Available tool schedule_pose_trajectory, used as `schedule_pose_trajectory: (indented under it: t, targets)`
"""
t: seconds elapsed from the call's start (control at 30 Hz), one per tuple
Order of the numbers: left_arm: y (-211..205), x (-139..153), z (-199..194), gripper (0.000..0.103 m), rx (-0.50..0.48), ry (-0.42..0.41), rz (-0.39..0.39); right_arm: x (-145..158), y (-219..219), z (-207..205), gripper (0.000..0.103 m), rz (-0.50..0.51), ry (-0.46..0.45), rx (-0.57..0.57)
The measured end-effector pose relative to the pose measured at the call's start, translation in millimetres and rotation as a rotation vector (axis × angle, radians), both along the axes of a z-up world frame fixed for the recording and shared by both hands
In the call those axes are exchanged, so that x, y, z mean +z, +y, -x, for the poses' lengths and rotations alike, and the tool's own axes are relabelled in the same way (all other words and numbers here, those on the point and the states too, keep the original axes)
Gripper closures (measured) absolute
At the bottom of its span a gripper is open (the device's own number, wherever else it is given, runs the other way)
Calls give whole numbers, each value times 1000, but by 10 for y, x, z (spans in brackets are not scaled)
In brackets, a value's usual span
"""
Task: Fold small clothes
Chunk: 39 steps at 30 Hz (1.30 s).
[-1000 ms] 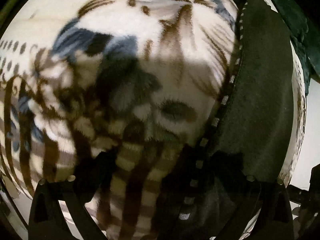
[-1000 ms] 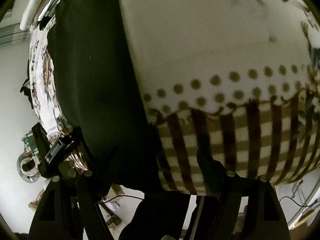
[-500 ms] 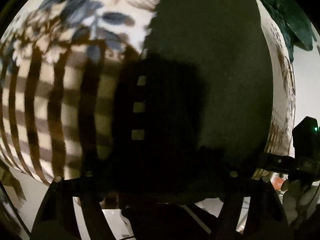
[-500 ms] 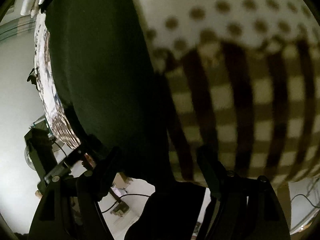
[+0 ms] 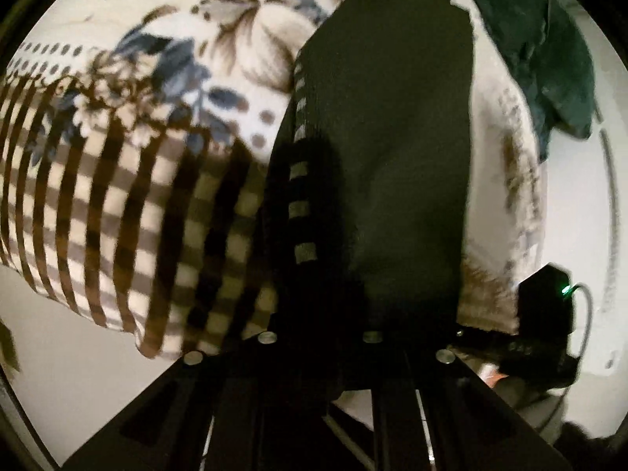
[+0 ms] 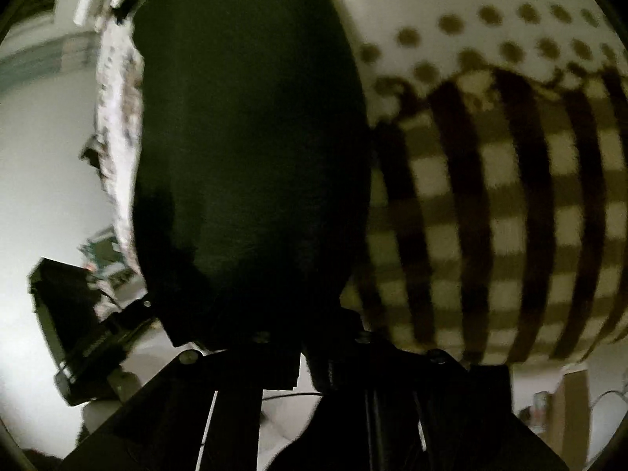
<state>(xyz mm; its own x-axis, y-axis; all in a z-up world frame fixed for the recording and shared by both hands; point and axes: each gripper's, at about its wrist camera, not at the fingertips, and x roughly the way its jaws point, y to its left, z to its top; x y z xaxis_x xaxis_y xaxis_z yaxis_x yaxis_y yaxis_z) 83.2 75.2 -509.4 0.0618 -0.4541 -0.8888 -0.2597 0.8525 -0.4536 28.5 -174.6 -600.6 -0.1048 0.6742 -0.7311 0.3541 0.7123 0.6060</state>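
A cream plush blanket (image 5: 165, 180) printed with brown checks, brown dots and blue-grey flowers is spread as the surface beneath everything. A dark, almost black knit garment (image 5: 392, 157) with a row of pale stripes along one edge is laid on it. A crumpled dark green cloth (image 5: 549, 62) is seen at the far edge.

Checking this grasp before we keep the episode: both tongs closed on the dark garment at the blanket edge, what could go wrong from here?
1. Both tongs, left and right, have just closed on the dark garment at its near edge; a shallow pinch may slip when lifted.
2. The patterned blanket lies right under that edge, so a pad could snag it too.
3. Frames are dark and blurred, so grip depth cannot be confirmed.
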Motion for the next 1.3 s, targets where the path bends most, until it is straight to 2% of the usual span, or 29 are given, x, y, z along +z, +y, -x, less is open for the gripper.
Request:
schedule_pose_trajectory:
  t: [0.17, 0.3, 0.43, 0.53, 0.67, 0.87, 1.03, 1.13, 1.17, 1.2, 1.27, 1.3]
  targets:
    - [258, 294, -117, 95, 79, -25, 123, 420, -202, -198, 93, -110, -58, -107]
    - [365, 430, -452, 95, 139, -58, 218, 650, -398, -545, 93, -158, -114, -172]
    - [363, 544, -1013, 95, 170, -108, 269, 797, -470, -1157, 93, -176, -173, -219]
    - [298, 556, -1585, 95, 176, -148, 275, 850, -546, -1748, 94, -143, -231, -231]
    - [332, 410, -2253, 95, 190, -147, 292, 751, -545, -2689, 94, -80, -277, -249]
    - [389, 155, -3340, 94, 172, -144, 279, 550, -498, -3900, 94, 0, -286, -282]
    - [432, -201, -4078, 91, 202, -98, 338, 358, -479, -4618, 92, 6, -259, -352]
    - [458, -333, -4250, 85, 199, -84, 338, 206, -514, -4923, 85, -35, -241, -405]
    - [473, -362, -4280, 80, 200, -88, 342, 197, -532, -4953, 74, -44, -249, -416]
    - [489, -387, -4291, 68, 199, -94, 344, 208, -549, -4964, 58, -51, -264, -421]
    - [534, -418, -4307, 57, 204, -118, 395, 256, -570, -4998, 44, -33, -301, -407]
    - [544, -422, -4298, 53, 202, -125, 408, 280, -573, -4991, 43, -14, -307, -388]
